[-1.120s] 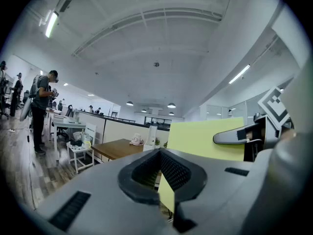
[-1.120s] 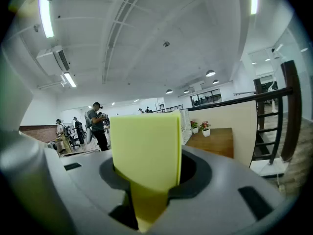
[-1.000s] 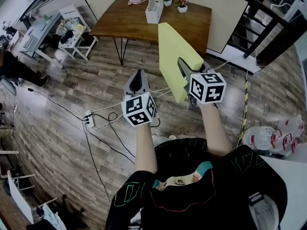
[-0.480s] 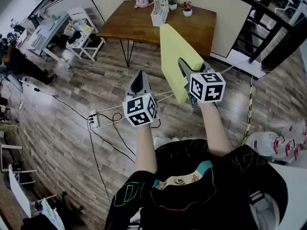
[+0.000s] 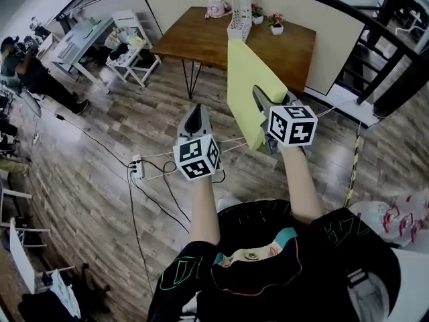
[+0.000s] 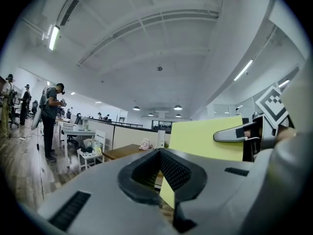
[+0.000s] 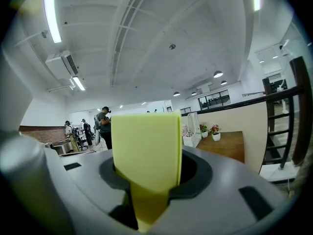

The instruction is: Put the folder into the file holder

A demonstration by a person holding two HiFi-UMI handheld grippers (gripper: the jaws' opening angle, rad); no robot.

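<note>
My right gripper (image 5: 261,106) is shut on the lower edge of a pale yellow folder (image 5: 247,82), which stands upright in front of me. In the right gripper view the folder (image 7: 146,148) rises from between the jaws of that gripper (image 7: 146,182). The left gripper (image 5: 193,116) hovers to the left of the folder with its jaws shut and nothing in them (image 6: 159,173). The white mesh file holder (image 5: 239,20) stands on the far wooden table (image 5: 194,42), well beyond both grippers. It also shows small in the right gripper view (image 7: 190,130).
Two potted plants (image 5: 275,22) and a pink object (image 5: 216,7) share the table. A power strip with cables (image 5: 137,168) lies on the wooden floor. A white cart (image 5: 137,45) and people (image 5: 27,72) are at the left; a dark railing (image 5: 375,52) runs at the right.
The table and file holder have shifted right in the head view as I move across the floor. Both grippers keep the same pose, the folder still held in the right one.
</note>
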